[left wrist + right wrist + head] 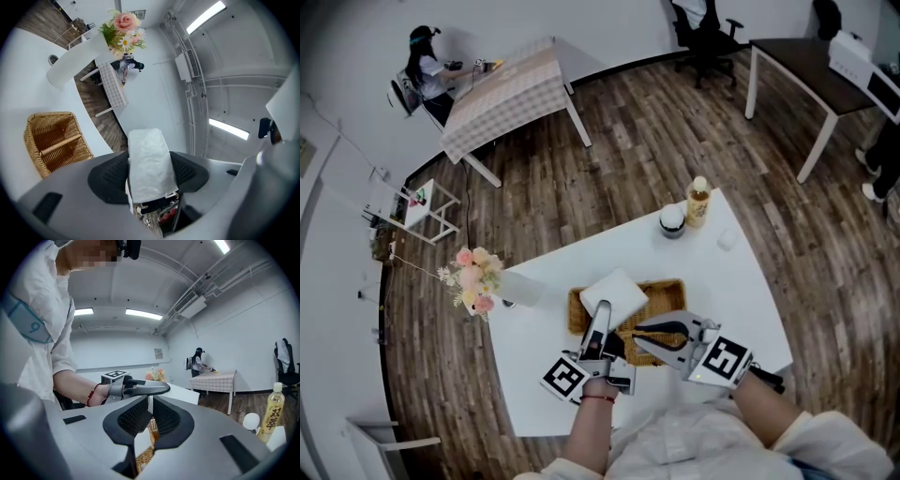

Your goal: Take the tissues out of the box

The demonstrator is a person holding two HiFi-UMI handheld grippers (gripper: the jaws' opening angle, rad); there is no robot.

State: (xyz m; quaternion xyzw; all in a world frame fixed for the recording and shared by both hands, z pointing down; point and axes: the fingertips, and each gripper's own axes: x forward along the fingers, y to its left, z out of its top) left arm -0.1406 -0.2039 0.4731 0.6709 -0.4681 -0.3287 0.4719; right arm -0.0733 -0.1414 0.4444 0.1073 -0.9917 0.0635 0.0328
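The table (736,281) is white, the basket (667,292) tan woven wicker, the tissues (614,293) plain white. The flowers (473,277) are pink and cream with green leaves. The bottle (698,204) is amber with a pale cap. The left gripper (603,314) and right gripper (642,330) are grey with black dimpled pads (131,420). Their cubes (565,377) bear black-and-white square markers. The bracelet (598,397) is red. The floor (675,112) is dark brown planks, the tablecloth (511,84) beige check.

The basket (671,292) is partly hidden under the white tissue pack (614,292), the left gripper (604,315) and the right gripper (640,328). Past the basket, the words on the bottle (698,202) are too small to read.
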